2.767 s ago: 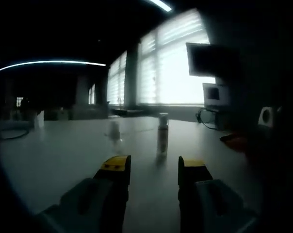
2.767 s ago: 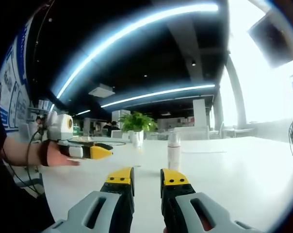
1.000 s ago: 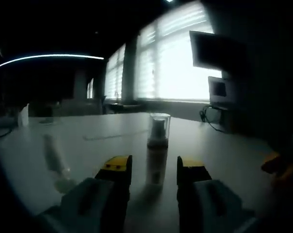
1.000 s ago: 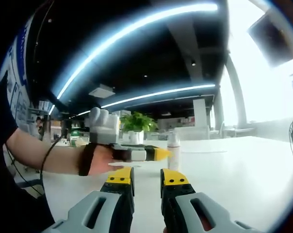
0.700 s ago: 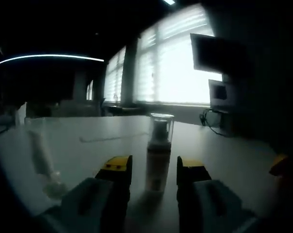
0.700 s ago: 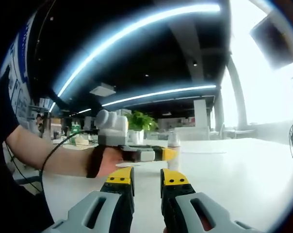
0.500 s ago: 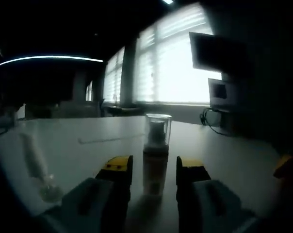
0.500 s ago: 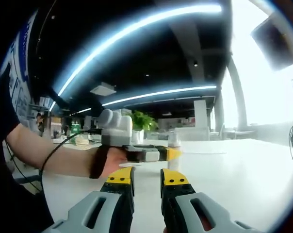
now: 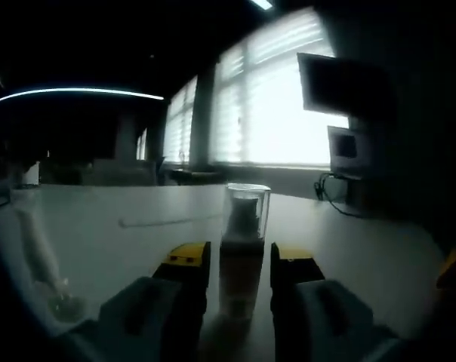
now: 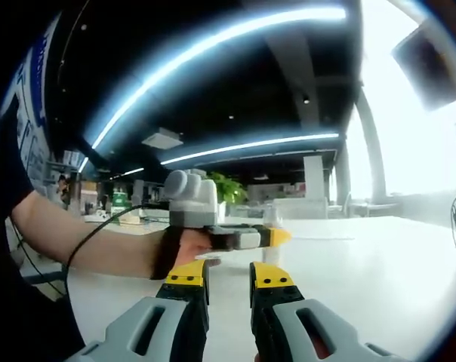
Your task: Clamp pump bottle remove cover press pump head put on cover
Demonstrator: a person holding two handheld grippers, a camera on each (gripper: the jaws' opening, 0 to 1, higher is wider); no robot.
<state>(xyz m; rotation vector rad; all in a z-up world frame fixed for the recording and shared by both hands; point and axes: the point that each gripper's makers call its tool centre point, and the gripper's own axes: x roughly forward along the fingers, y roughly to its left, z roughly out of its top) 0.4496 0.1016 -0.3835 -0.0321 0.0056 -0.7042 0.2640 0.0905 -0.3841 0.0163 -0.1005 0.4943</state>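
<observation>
**A:** Which step were you in at that moment?

**B:** The first one, by my reading: clamping. Your left gripper point(image 9: 238, 268) was spread, one yellow-tipped jaw on each side of the pump bottle point(image 9: 241, 265), with the bottle standing between them on the white table point(image 9: 122, 241). I could not tell whether the pads already touched its sides; nothing looked pinched.

**A:** And what did the next move call for?

**B:** You needed to close those jaws squarely on the lower body, below the cap, so the bottle stayed upright and the cover point(image 9: 247, 213) stayed free to lift. Your right gripper point(image 10: 229, 279) sat well back from the bottle, jaws parted with a narrow gap and holding nothing, so it was free for the cover afterwards.

**A:** How did the bottle look?

**B:** Upright, slim, pale-bodied, with a clear cover on top through which the pump head showed dimly. In the right gripper view it stood just beyond the left gripper's point(image 10: 277, 237) yellow tip, half hidden by it.

**A:** Anything near it?

**B:** A thin pale object point(image 9: 39, 253) lay left of the bottle; too blurred to name.
</observation>
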